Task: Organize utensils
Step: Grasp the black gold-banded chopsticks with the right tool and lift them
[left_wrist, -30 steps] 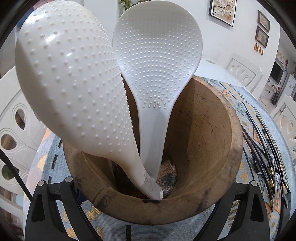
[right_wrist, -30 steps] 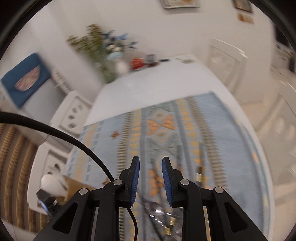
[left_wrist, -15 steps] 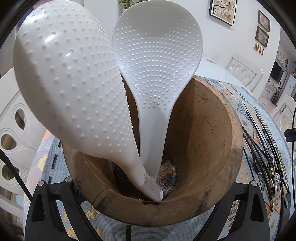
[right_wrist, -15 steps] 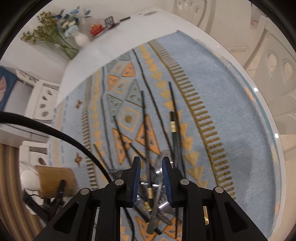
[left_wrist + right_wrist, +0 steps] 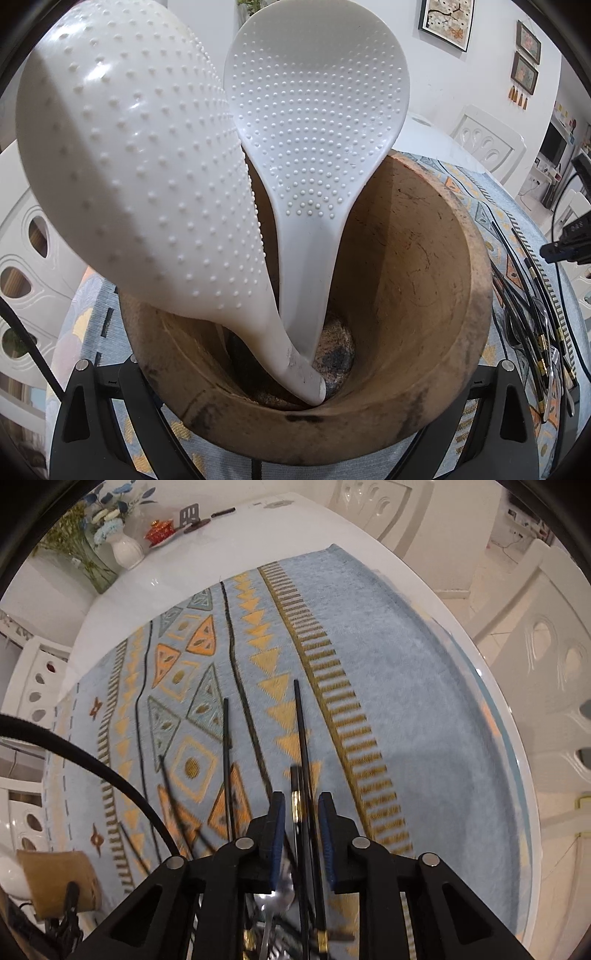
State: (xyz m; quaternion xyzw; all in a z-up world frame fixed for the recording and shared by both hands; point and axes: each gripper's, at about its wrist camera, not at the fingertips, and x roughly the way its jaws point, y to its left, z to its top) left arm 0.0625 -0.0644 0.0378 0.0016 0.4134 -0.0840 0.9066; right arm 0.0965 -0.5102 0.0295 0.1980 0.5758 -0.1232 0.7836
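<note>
Two rice paddles (image 5: 306,155) already stand in wooden holder (image 5: 424,258). Left gripper (image 5: 288,424) spread wide, straddling holder. Chopsticks (image 5: 301,760) and spoon (image 5: 275,901) loose on mat (image 5: 388,672) beside holder. Right gripper (image 5: 301,834) narrow, jaws just closing, chopsticks between, not yet pinched. Most remains.

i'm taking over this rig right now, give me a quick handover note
Left gripper: its fingers straddle the wooden holder from outside; contact isn't clear.
Right gripper: pointing steeply down over the utensil pile, fingers have just been closing, with a black chopstick and a gold-banded handle in the gap; no grip visible yet.
Things: two white rice paddles stand in the holder. Chopsticks and a metal spoon lie loose on the blue patterned mat.
Done: paddles stowed.
Left: pick up the loose utensils and drop them into the holder.
</note>
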